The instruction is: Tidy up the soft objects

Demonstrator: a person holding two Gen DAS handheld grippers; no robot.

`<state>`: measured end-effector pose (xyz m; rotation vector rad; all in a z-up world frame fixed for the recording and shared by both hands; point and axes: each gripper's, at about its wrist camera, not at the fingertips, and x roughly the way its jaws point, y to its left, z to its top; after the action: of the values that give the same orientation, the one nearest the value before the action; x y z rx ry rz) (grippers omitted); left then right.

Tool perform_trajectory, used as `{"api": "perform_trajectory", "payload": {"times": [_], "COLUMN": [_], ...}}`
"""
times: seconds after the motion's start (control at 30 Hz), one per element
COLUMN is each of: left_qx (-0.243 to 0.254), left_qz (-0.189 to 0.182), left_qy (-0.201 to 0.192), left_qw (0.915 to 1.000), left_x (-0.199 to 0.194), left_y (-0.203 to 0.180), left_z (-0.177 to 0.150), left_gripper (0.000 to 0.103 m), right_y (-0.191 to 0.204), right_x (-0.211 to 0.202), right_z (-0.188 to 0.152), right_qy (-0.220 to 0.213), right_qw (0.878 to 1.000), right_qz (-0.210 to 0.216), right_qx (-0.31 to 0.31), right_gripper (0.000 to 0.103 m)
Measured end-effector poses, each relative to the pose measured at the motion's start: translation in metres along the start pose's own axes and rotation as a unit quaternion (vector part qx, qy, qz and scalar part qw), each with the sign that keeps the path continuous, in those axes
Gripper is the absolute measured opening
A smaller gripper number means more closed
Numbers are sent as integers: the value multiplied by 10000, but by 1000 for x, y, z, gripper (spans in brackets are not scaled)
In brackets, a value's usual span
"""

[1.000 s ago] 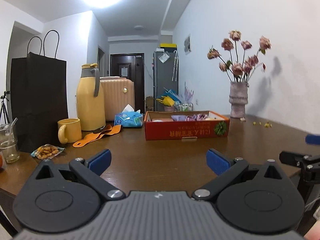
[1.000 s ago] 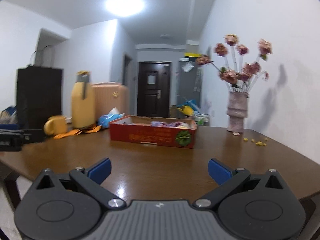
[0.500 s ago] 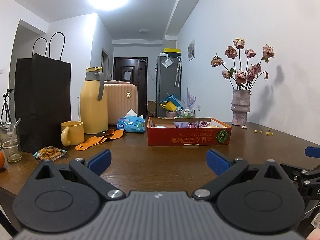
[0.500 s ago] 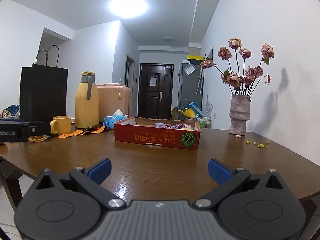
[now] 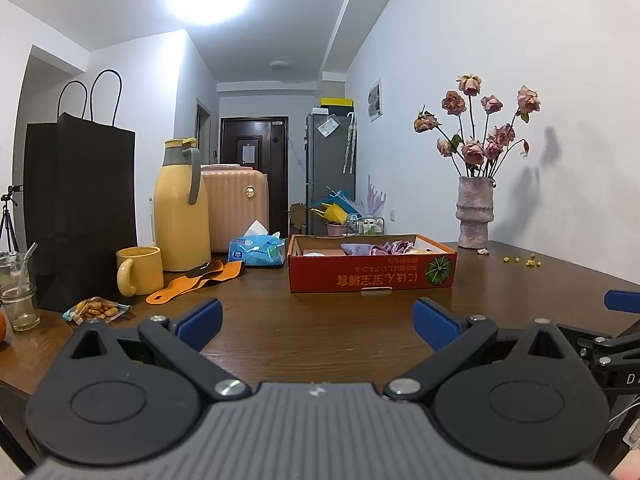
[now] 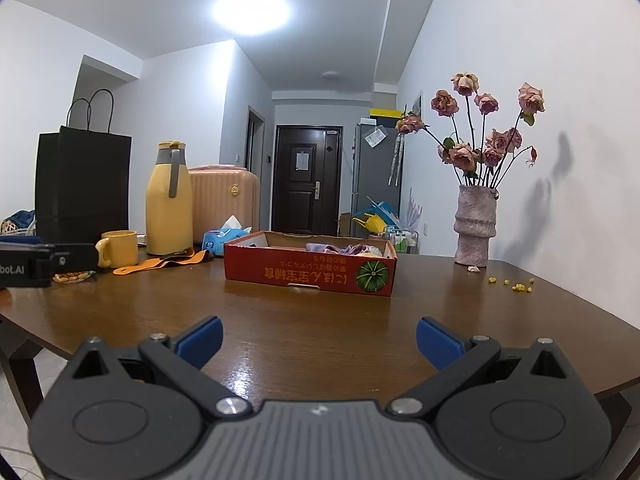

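Left wrist view: my left gripper (image 5: 316,322) is spread wide, nothing between the blue pads (image 5: 200,318), hovering low over the near edge of the brown table (image 5: 328,344). Red cardboard tray (image 5: 372,274) sits mid-table, well apart from me, long side facing me and running left-right. Soft stuff is inside it: a purple cloth (image 5: 384,247) bunched toward the right half, something pale and flat at left, can't tell what. Only the tops show over the tray wall. An orange strap (image 5: 196,280) lies flat outside the tray to its left, long axis running diagonally from near-left to far-right, beside the yellow mug (image 5: 140,270). The tip of my right gripper (image 5: 618,340) pokes in at the right edge.

Right wrist view: right gripper (image 6: 318,342) also wide apart, empty, low at the table edge. Tray (image 6: 310,272) ahead, slightly left, near long wall angled a bit. Cloth (image 6: 340,249) crumpled in the right part, no clear long axis, no pointing direction. Vase of dried roses (image 6: 476,220) stands right of the tray, well apart.

Handling guess: cloth is light, limp and not slippery, and will drape. I'd pinch a raised fold from above, deep enough to catch more than one layer. The strap looks floppy too, so take it near the middle or an end.
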<state>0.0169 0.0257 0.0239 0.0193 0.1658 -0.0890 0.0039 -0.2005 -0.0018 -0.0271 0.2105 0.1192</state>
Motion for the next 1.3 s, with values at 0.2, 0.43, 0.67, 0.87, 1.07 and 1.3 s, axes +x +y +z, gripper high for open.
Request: {"api": "perform_trajectory", "payload": {"times": [0.2, 0.43, 0.67, 0.87, 1.07, 1.3], "left_qx": [3, 0, 14, 35, 28, 39], "left_qz": [-13, -14, -24, -35, -17, -23], "left_qy": [-8, 1, -5, 2, 23, -2], "left_qw": [10000, 10000, 10000, 10000, 10000, 10000], "left_x": [0, 0, 0, 1, 2, 2], "left_y": [0, 0, 0, -1, -2, -2], "left_z": [0, 0, 1, 1, 1, 1], "left_gripper": [103, 103, 103, 103, 103, 103], "right_y": [3, 3, 2, 3, 2, 1], "right_x": [0, 1, 2, 1, 0, 0], "right_z": [0, 0, 0, 0, 0, 1], "right_qy": [-6, 20, 19, 5, 10, 3], "right_qw": [10000, 10000, 10000, 10000, 10000, 10000], "right_qz": [19, 42, 37, 54, 45, 64], "right_qx": [-22, 24, 25, 20, 32, 50], "right_gripper": [103, 103, 103, 103, 103, 103]}}
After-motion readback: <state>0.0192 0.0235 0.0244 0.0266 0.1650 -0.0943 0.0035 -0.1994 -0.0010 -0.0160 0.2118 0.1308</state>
